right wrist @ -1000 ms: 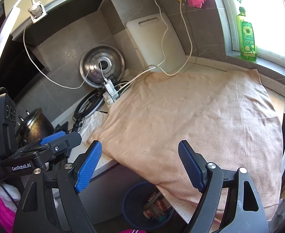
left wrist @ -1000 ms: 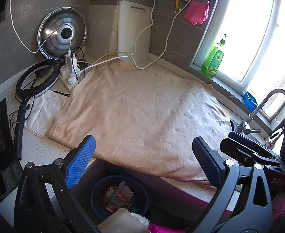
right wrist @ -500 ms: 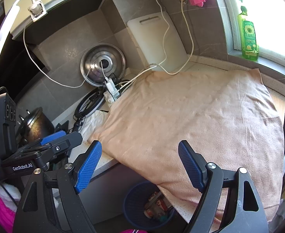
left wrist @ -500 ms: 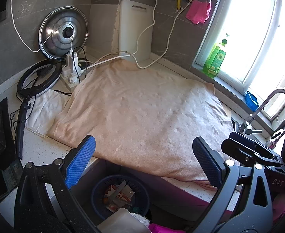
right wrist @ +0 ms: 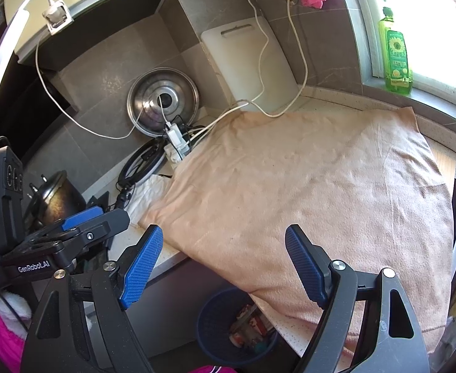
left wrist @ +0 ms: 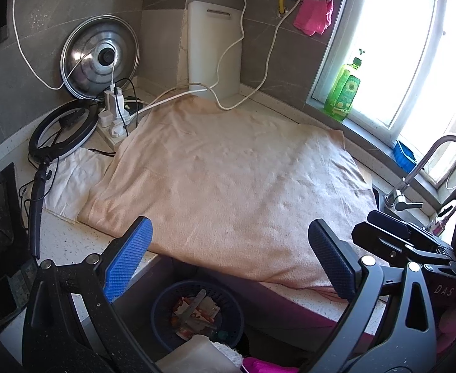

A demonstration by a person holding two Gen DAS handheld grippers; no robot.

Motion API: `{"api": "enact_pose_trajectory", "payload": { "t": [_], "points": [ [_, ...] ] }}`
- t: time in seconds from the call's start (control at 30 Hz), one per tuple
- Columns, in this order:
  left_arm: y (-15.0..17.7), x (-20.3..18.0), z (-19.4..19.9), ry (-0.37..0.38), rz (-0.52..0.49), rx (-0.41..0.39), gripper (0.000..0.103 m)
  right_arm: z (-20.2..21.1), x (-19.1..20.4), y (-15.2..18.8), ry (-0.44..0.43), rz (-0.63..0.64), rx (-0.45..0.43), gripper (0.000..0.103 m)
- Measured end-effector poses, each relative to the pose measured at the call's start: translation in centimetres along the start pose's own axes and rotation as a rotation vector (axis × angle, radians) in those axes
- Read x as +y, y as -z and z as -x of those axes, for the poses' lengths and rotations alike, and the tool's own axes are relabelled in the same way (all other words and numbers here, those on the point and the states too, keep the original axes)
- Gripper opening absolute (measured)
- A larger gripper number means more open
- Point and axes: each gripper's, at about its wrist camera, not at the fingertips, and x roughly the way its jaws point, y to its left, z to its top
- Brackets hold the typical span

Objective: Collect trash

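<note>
A dark blue mesh bin point(left wrist: 165, 298) stands on the floor below the counter edge, holding several wrappers point(left wrist: 196, 310); the same bin point(right wrist: 206, 320) shows in the right wrist view, partly hidden by the towel's edge. My left gripper point(left wrist: 231, 258) hangs open above the counter edge and the bin, nothing between its blue pads. My right gripper point(right wrist: 221, 264) is also open and empty, over the counter edge. A peach towel point(left wrist: 234, 180) covers the counter point(left wrist: 63, 242); no loose trash shows on it. The left gripper point(right wrist: 81, 227) appears at the left of the right wrist view.
A pot lid point(left wrist: 100, 56), a white cutting board point(left wrist: 212, 52), a power strip with cables point(left wrist: 116, 118) and a ring light point(left wrist: 60, 130) crowd the back left. A white cloth point(left wrist: 72, 180) lies beside the towel. Green soap bottle point(left wrist: 343, 90) on the sill, faucet point(left wrist: 426, 168) at right.
</note>
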Motion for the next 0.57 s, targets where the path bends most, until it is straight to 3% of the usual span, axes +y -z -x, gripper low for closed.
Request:
{"api": "enact_pose_trajectory", "payload": {
  "t": [0.33, 0.57],
  "points": [
    [-0.3, -0.2, -0.1, 0.013, -0.013, 0.003, 0.102, 0.2, 0.0, 0.1, 0.004, -0.006, 0.002, 0.081],
    [-0.3, -1.1, 0.0, -0.025, -0.039, -0.022, 0.102, 0.2, -0.3, 0.2, 0.006, -0.007, 0.007, 0.081]
  ]
}}
